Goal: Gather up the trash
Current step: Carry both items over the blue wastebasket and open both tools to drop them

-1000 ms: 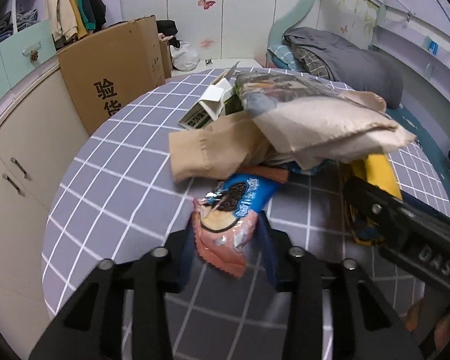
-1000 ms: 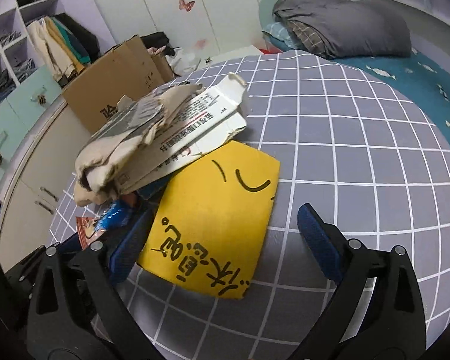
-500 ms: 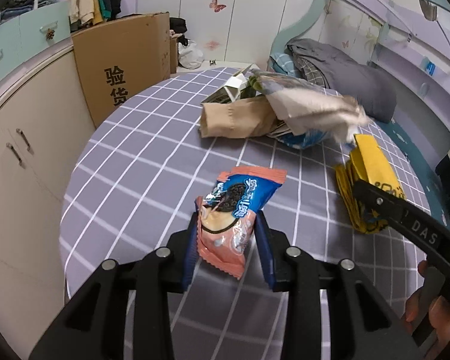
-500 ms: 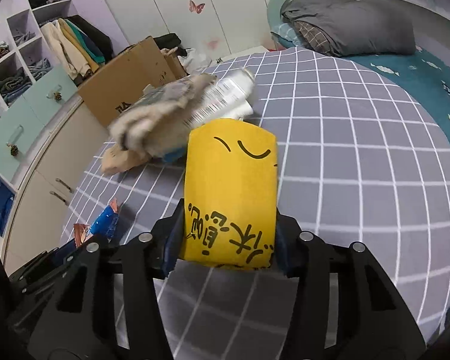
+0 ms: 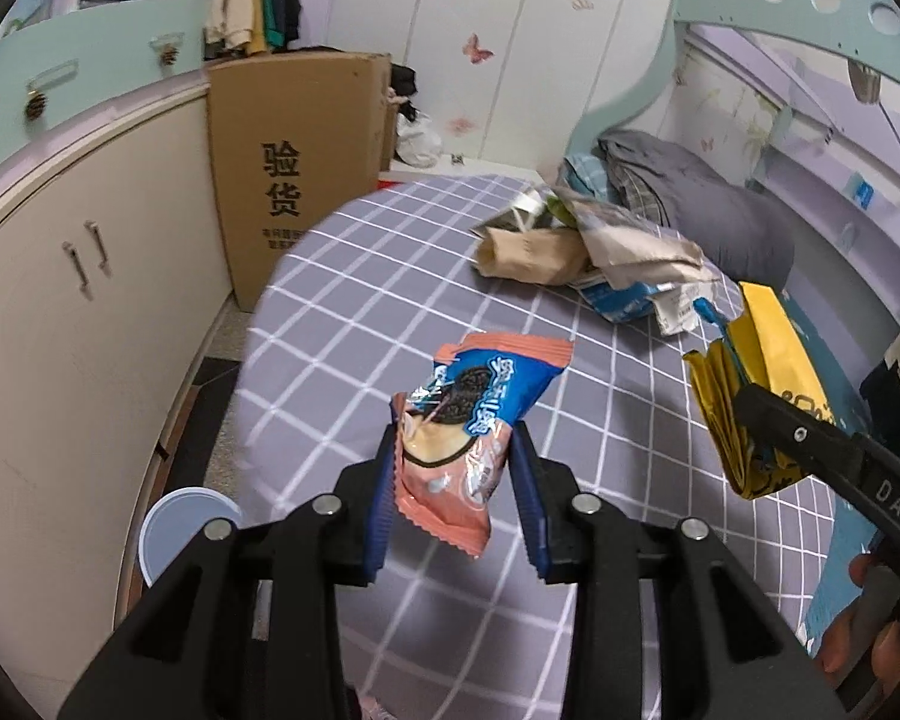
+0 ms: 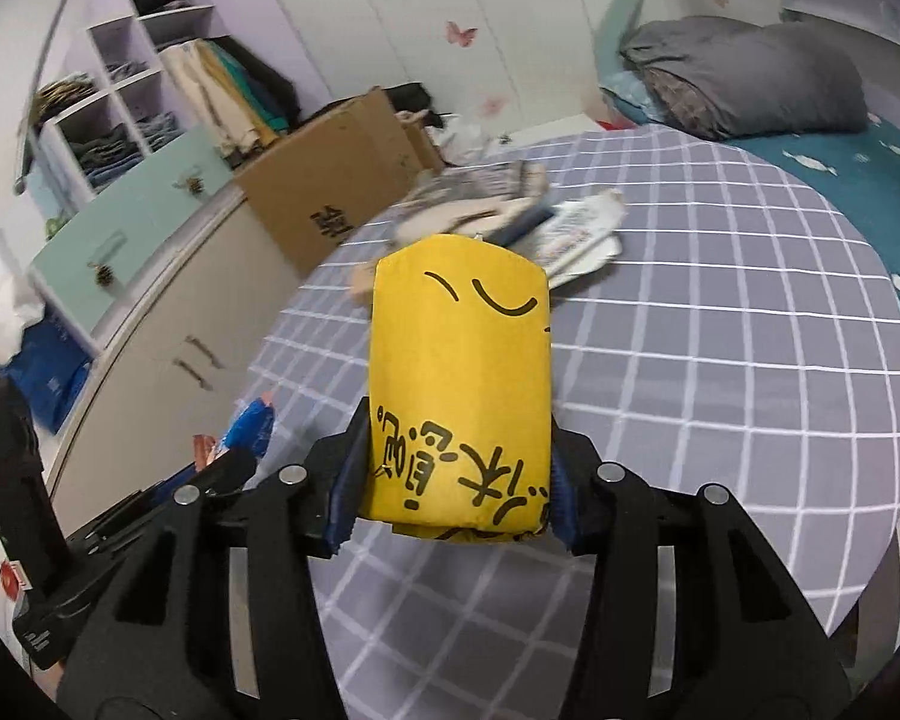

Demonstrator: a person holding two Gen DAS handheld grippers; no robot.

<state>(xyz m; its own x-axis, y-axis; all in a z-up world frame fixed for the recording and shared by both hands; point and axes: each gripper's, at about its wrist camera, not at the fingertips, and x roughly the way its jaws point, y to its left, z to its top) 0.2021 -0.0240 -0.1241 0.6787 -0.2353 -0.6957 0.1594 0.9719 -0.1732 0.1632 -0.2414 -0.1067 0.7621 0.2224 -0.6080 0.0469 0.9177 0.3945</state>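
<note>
My left gripper [image 5: 457, 483] is shut on a pink and blue cookie wrapper [image 5: 474, 414] and holds it above the table. My right gripper [image 6: 453, 495] is shut on a yellow snack bag [image 6: 459, 384] with black writing, also lifted off the table; the bag also shows in the left wrist view [image 5: 756, 384]. The right gripper [image 5: 810, 450] shows at the right of the left wrist view. The cookie wrapper [image 6: 249, 429] shows at the left of the right wrist view. A pile of paper trash [image 5: 600, 252] lies at the table's far side; it also shows in the right wrist view [image 6: 528, 222].
The round table [image 5: 354, 324] has a grey checked cloth. A white bin [image 5: 180, 525] stands on the floor at its left. A cardboard box [image 5: 297, 168] and cream cabinets [image 5: 78, 312] are on the left, a bed with grey bedding [image 5: 696, 192] behind.
Both grippers have lifted and pulled back from the trash pile. The right gripper closed on the yellow bag and raised it. The left kept hold of the cookie wrapper.
</note>
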